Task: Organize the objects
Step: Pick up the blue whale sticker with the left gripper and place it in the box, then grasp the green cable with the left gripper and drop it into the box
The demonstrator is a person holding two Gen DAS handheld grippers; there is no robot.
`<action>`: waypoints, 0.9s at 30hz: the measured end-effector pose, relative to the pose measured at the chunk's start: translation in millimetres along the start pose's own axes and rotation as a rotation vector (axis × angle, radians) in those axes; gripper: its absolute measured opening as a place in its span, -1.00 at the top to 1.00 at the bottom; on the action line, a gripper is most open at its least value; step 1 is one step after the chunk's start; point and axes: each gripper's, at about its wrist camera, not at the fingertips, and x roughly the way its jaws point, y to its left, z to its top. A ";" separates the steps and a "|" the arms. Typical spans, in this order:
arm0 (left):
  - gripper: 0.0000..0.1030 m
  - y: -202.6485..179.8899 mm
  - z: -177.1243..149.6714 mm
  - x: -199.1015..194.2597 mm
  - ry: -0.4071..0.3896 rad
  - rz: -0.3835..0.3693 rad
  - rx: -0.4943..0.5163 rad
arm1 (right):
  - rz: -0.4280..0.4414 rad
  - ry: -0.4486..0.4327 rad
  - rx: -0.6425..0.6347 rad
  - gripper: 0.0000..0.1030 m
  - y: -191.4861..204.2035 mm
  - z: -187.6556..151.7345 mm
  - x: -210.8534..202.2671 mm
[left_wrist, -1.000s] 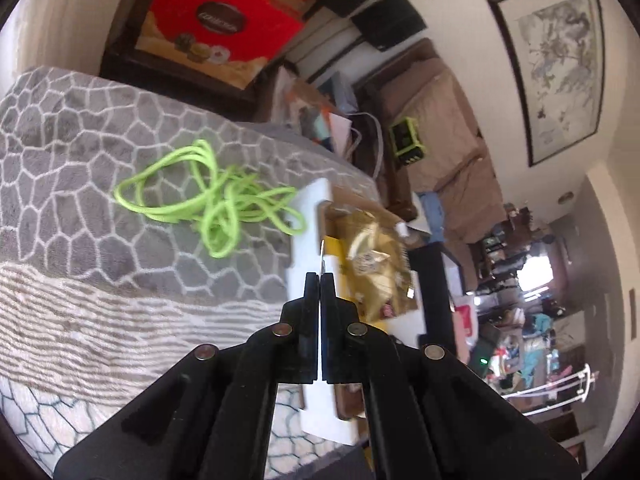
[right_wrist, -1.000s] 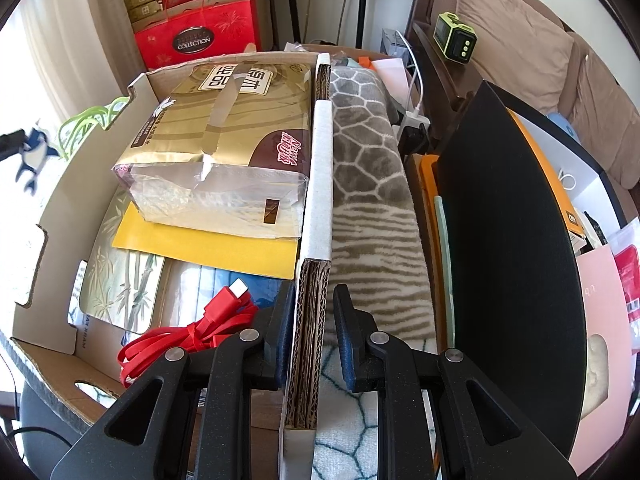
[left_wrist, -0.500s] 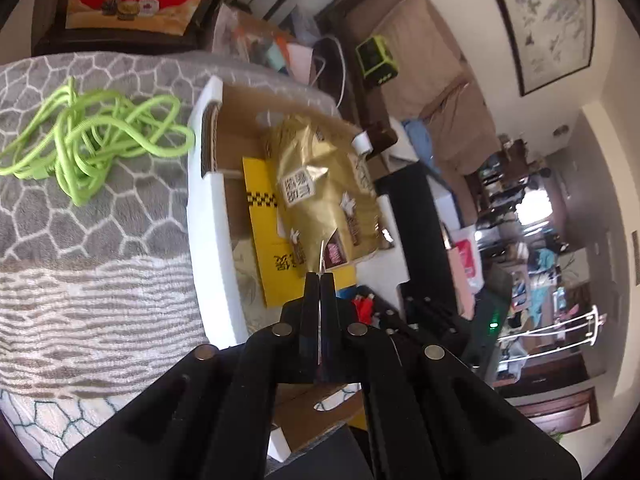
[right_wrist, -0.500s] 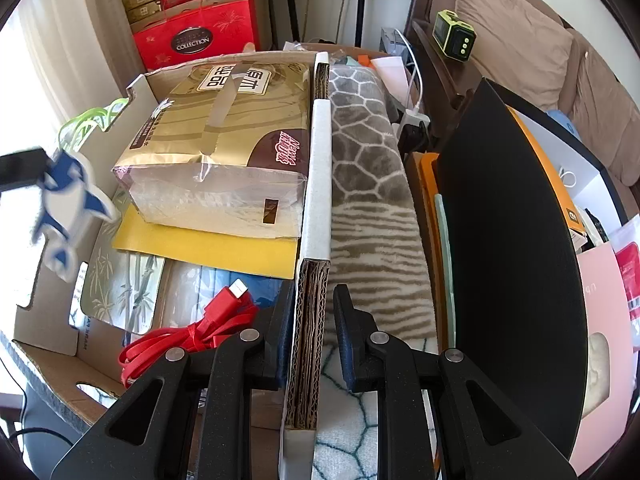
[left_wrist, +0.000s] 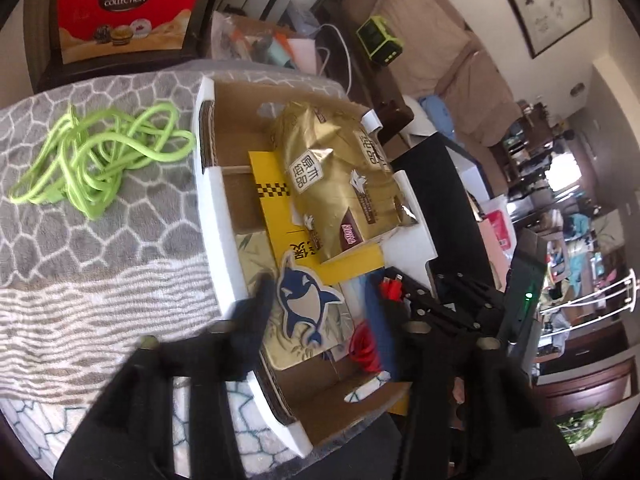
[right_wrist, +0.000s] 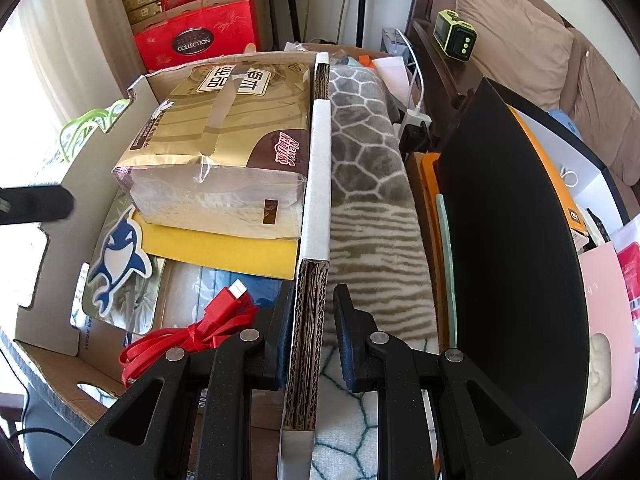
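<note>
A blue and white whale sticker lies inside the cardboard box, on a bamboo-print packet; it also shows in the right wrist view. My left gripper is open above it, jaws wide apart and empty. My right gripper straddles the box's right wall, jaws close on either side of the cardboard. The box holds a gold tissue pack, a yellow envelope and a red cable. A green cord lies on the grey blanket left of the box.
The box sits on a grey patterned blanket. A black panel stands right of the box. Red gift boxes stand behind. A green device sits on a sofa edge.
My left gripper moved over the box, opened and released the whale sticker, which now lies in the box. My right gripper has not moved.
</note>
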 end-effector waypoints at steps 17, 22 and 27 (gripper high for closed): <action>-0.17 122.8 40.7 -62.3 -0.134 0.241 -0.289 | -0.006 0.001 -0.008 0.64 -0.2 0.8 -0.8; -0.18 155.1 40.5 -50.8 -0.147 0.211 -0.362 | -0.012 0.000 -0.018 0.64 0.8 1.0 -0.9; -0.30 145.2 46.8 -52.1 -0.216 0.199 -0.318 | -0.015 0.002 -0.020 0.64 0.8 0.3 -1.0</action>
